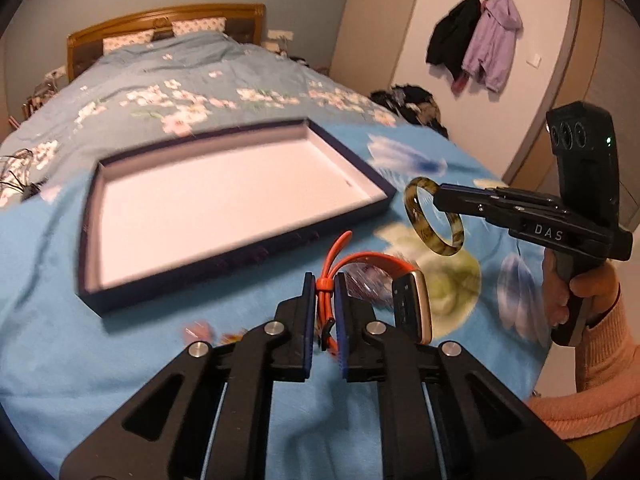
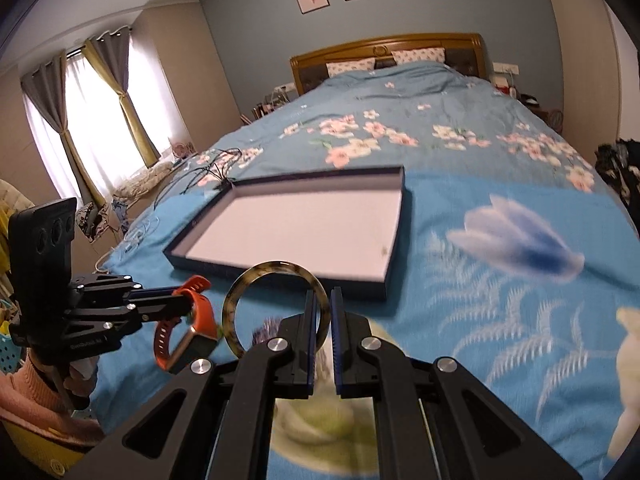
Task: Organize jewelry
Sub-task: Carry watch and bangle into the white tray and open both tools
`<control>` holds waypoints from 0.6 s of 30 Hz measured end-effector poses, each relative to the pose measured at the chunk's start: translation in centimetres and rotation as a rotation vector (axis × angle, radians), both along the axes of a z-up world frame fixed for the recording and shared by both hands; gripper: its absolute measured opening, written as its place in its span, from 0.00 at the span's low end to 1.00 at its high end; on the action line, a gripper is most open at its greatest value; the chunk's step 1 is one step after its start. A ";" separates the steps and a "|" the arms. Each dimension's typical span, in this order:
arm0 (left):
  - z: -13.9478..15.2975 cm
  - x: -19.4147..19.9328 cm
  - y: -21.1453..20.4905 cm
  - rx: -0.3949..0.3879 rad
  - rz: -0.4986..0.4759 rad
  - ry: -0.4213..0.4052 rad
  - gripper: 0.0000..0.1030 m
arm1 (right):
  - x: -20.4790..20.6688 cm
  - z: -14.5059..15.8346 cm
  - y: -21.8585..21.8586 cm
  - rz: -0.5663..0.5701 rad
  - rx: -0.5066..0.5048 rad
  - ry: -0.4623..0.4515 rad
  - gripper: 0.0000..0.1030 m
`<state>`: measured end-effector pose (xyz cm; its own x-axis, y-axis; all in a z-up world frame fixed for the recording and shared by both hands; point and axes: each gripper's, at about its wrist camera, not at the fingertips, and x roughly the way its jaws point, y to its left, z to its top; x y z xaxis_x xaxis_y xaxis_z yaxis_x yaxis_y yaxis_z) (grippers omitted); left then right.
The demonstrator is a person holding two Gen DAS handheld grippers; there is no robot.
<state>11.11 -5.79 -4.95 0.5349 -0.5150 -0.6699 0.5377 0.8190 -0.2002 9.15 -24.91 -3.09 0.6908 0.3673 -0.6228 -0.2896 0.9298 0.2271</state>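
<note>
My left gripper (image 1: pixel 325 286) is shut on the orange strap of a smartwatch (image 1: pixel 410 304) with a gold case, held above the bed; the watch also shows in the right wrist view (image 2: pixel 188 336). My right gripper (image 2: pixel 323 300) is shut on a tortoiseshell bangle (image 2: pixel 256 280), which also shows in the left wrist view (image 1: pixel 434 216) at the right gripper's tip (image 1: pixel 440 196). A shallow dark-blue tray (image 1: pixel 236 256) with a white inside lies empty on the bed ahead of both grippers; it also shows in the right wrist view (image 2: pixel 394 248).
The bed has a blue floral cover (image 2: pixel 500 280) and a wooden headboard (image 2: pixel 384 46). Black cables (image 2: pixel 212 172) lie on the bed's left side beyond the tray. Clothes hang on the wall (image 1: pixel 476 40) and a dark pile (image 1: pixel 416 104) lies by the bed's right edge.
</note>
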 end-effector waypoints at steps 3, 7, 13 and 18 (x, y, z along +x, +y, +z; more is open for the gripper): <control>1.4 1.4 1.3 0.012 0.044 -0.034 0.09 | 2.0 0.9 0.6 0.008 -0.019 -0.022 0.05; 2.9 4.9 2.9 0.043 0.103 -0.064 0.09 | 5.6 1.4 1.8 0.021 -0.048 -0.029 0.05; 3.3 10.4 3.9 0.100 0.160 -0.072 0.09 | 11.2 0.5 3.3 0.008 -0.074 0.010 0.05; 2.6 14.8 4.2 0.125 0.192 -0.046 0.10 | 14.9 -0.7 4.4 0.004 -0.097 0.061 0.05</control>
